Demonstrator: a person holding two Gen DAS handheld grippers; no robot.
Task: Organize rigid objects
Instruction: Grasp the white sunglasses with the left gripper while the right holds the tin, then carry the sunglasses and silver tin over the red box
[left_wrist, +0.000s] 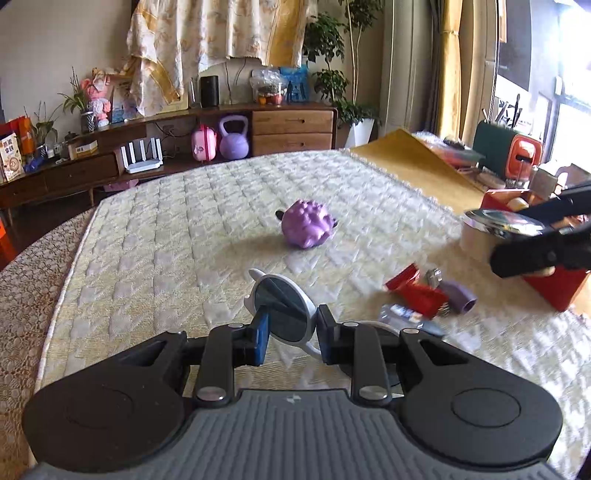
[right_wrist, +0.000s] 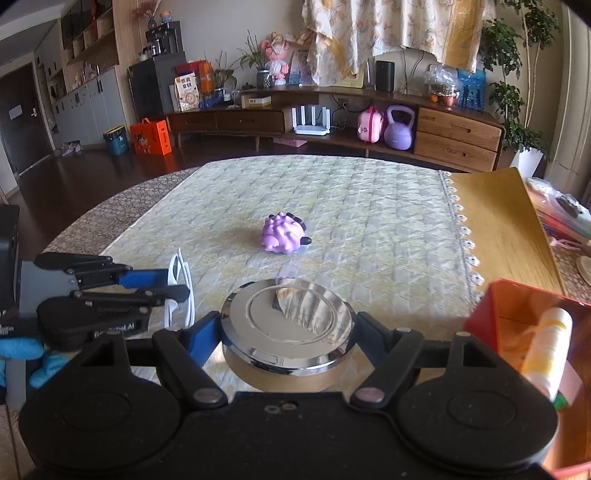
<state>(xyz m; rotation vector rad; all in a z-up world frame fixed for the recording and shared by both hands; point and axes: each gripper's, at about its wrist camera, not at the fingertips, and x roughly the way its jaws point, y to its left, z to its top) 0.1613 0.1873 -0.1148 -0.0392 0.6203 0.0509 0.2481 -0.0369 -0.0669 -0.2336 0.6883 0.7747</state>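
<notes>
The left gripper (left_wrist: 290, 334) pinched a pair of white-framed sunglasses with round dark lenses (left_wrist: 282, 308), its blue pads (left_wrist: 261, 339) pressed on one lens, the glasses lifted off the quilted cream cloth that covered the surface (left_wrist: 184, 221). Ahead of that gripper, well apart, a purple knobbly toy animal (left_wrist: 307, 228) lay on the cloth. To its right, near the fingertips, sat a blurred cluster of small things: a red packet (left_wrist: 413, 291), a lilac plastic elbow tube (left_wrist: 460, 295) and a clear wrapper (left_wrist: 400, 315). Further right, the right gripper (right_wrist: 286, 332) was spread wide around a round tin with a mirror-bright chrome lid (right_wrist: 286, 321), both fingers against its sides. Just right of that gripper stood a red open box (right_wrist: 484, 314) that held a pale yellow tube (right_wrist: 548, 343).
</notes>
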